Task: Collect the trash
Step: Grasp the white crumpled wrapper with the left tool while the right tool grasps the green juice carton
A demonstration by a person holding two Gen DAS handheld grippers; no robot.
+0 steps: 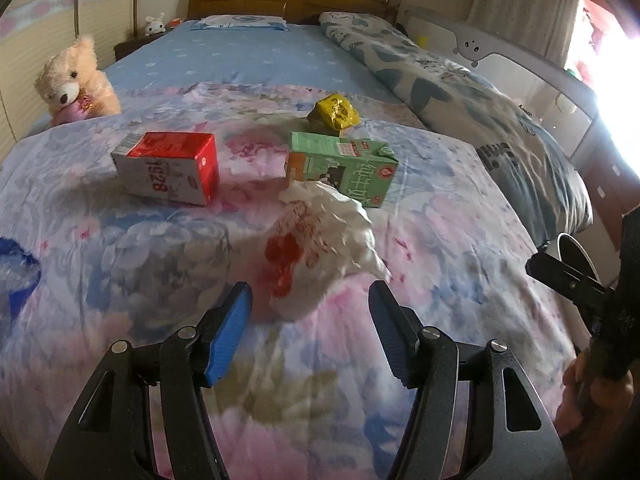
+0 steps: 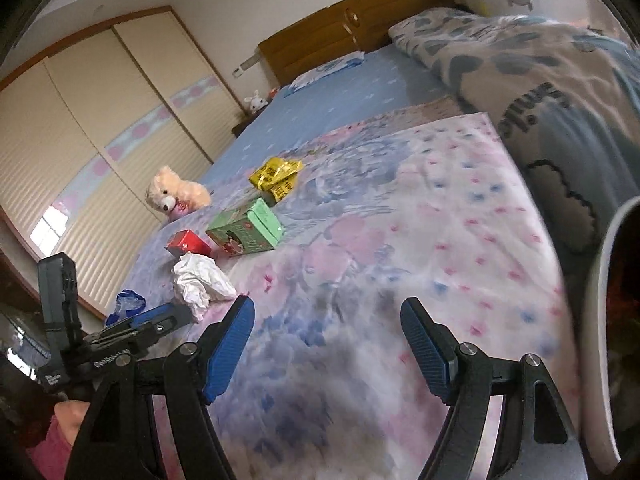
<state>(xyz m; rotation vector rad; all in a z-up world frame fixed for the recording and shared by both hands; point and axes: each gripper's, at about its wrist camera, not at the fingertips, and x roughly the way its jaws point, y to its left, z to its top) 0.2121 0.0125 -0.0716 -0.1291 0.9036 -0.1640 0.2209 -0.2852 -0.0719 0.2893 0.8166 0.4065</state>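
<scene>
A crumpled white wrapper with red print [image 1: 320, 240] lies on the floral bedspread [image 1: 120, 260], just ahead of my left gripper [image 1: 310, 292]. The gripper's blue pads stand open, with only the wrapper's near edge between their tips. Behind it lie a red and white carton [image 1: 168, 166], a green carton [image 1: 344, 166] and a yellow packet [image 1: 336, 112]. My right gripper [image 2: 328, 308] is open over bare bedspread [image 2: 400, 240], holding nothing. From there the wrapper [image 2: 200, 280], the red carton [image 2: 188, 242], the green carton [image 2: 246, 228] and the yellow packet [image 2: 276, 176] lie to the left.
A blue plastic piece [image 1: 16, 272] lies at the bed's left edge. A teddy bear [image 1: 76, 80] sits far left. A folded quilt [image 1: 480, 92] runs along the right side. A white bin rim [image 2: 600, 280] stands at the right, beside the bed.
</scene>
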